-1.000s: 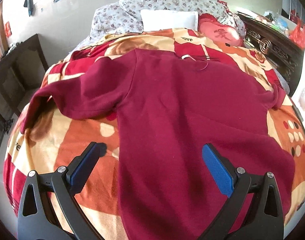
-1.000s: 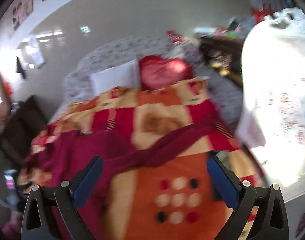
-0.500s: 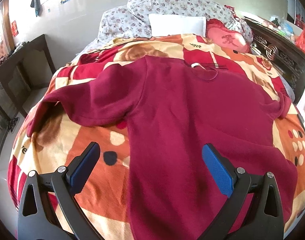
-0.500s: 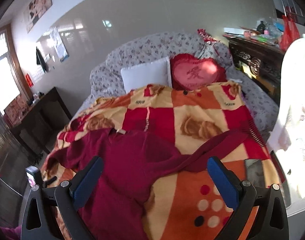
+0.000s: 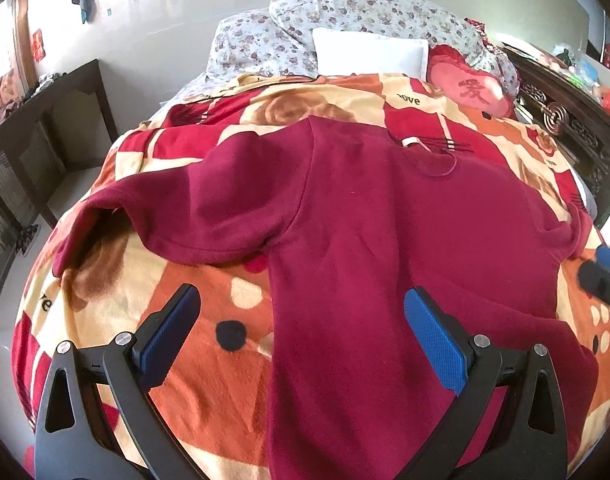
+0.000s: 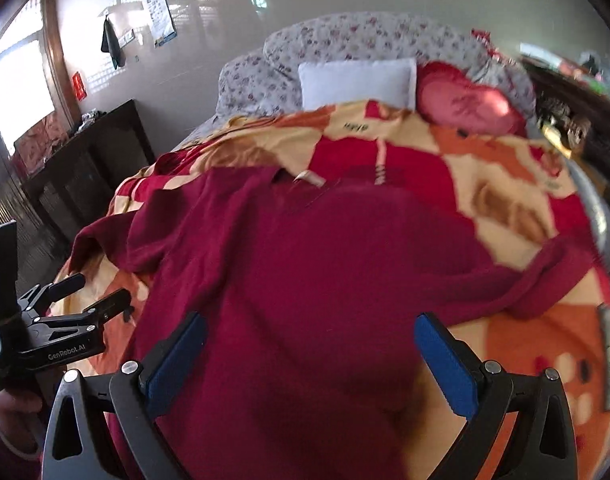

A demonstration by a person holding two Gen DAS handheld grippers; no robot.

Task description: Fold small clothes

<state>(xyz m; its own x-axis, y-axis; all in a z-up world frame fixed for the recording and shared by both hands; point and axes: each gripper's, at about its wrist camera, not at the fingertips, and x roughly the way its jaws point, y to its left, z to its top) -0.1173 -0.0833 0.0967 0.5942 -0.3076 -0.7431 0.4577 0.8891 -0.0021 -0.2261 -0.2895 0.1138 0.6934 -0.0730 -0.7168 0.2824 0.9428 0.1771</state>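
A dark red long-sleeved sweater (image 5: 369, 240) lies spread flat on the patterned bed blanket (image 5: 209, 360), collar toward the pillows, sleeves out to both sides. It also shows in the right wrist view (image 6: 313, 280). My left gripper (image 5: 301, 336) is open and empty above the sweater's lower left side. My right gripper (image 6: 309, 360) is open and empty above the lower body of the sweater. The left gripper also appears at the left edge of the right wrist view (image 6: 81, 296), jaws apart.
A white pillow (image 5: 371, 56), a red heart cushion (image 5: 469, 88) and floral pillows (image 5: 345, 12) lie at the bed head. A dark wooden desk (image 5: 45, 120) stands to the left and a carved dark cabinet (image 5: 565, 120) to the right.
The right gripper has swung left from the right sleeve to over the sweater's body. The left gripper has drawn back slightly. Both stayed open.
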